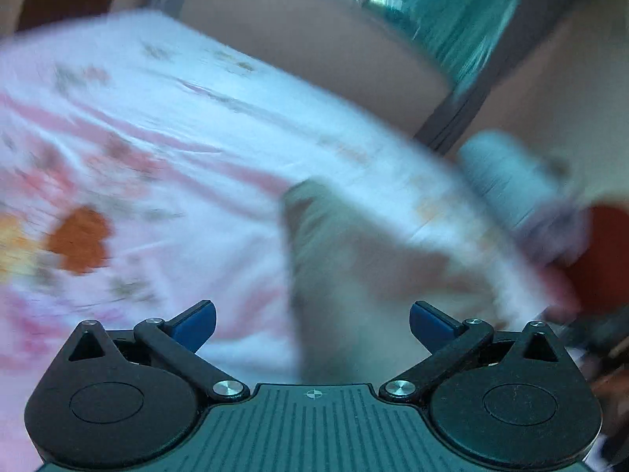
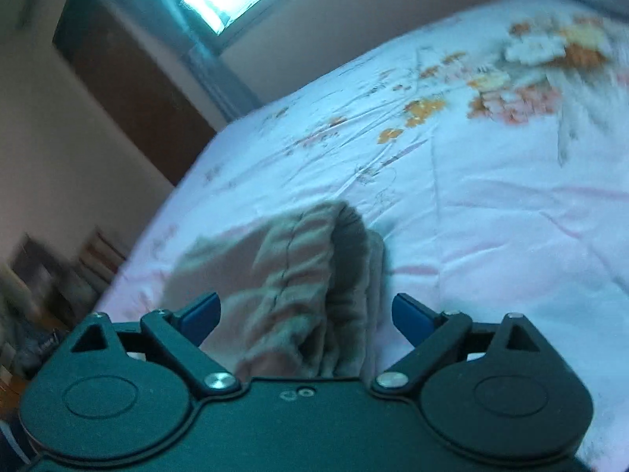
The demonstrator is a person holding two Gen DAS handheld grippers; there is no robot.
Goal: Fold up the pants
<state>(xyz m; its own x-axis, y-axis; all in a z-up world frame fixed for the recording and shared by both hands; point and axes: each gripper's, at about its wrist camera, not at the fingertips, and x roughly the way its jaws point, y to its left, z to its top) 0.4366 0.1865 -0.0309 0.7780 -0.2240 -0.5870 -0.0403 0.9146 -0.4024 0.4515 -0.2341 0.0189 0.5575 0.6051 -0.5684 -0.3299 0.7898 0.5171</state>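
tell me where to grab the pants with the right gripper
Take the pants by the gathered waistband edge that arches up off the bedsheet, coming in low from the near side. That raised rim gives the open right gripper a lip to close on; the flatter cloth to its left offers none.

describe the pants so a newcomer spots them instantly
Start at the wide white bedsheet with pink bands and orange flowers covering the bed. On its near part, just ahead of the open right claw, lies the bunched grey-beige fabric pants. They are the only plain, rumpled lump on the patterned sheet.
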